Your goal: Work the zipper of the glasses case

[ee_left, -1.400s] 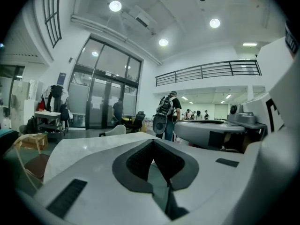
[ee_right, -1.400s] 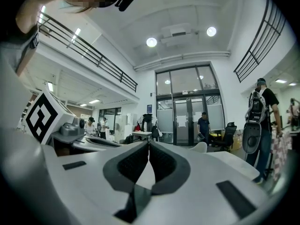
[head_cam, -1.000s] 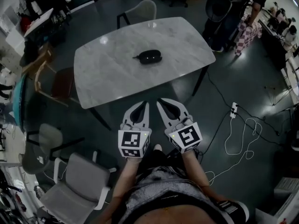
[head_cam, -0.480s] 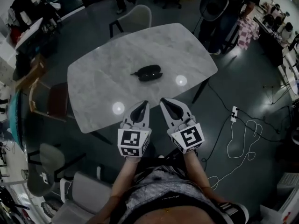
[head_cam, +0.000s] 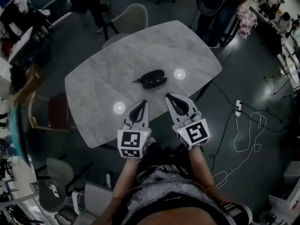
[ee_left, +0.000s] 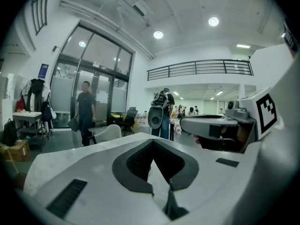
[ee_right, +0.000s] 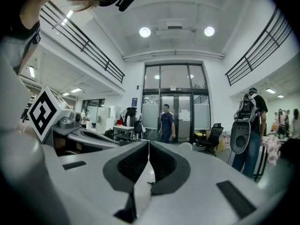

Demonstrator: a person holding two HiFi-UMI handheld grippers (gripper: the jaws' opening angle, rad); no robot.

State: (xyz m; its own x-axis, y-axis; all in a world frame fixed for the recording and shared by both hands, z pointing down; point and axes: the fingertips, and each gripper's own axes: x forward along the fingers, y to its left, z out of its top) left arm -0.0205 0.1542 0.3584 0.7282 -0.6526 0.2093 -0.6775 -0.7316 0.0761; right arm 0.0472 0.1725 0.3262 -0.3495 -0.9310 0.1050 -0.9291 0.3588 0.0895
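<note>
— Black and glossy, oval in shape: that's the glasses case (head_cam: 153, 78), lying flat near the middle of the pale marble surface (head_cam: 108, 64), with a thin tail sticking out at its left end.
— And your tools?
— My left tool (head_cam: 144, 103) is pinched fully together with nothing in it. My right tool (head_cam: 168, 96) is the same, empty. Both are by the near edge, apart from the case.

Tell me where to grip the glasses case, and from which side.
Probably clamp the glasses case across its narrow width near its right end with the right tool, coming from the near table edge: it lies long side toward you. The thin tab at its left end, likely the pull, suits the left tool. Both tools are shut; open first.
</note>
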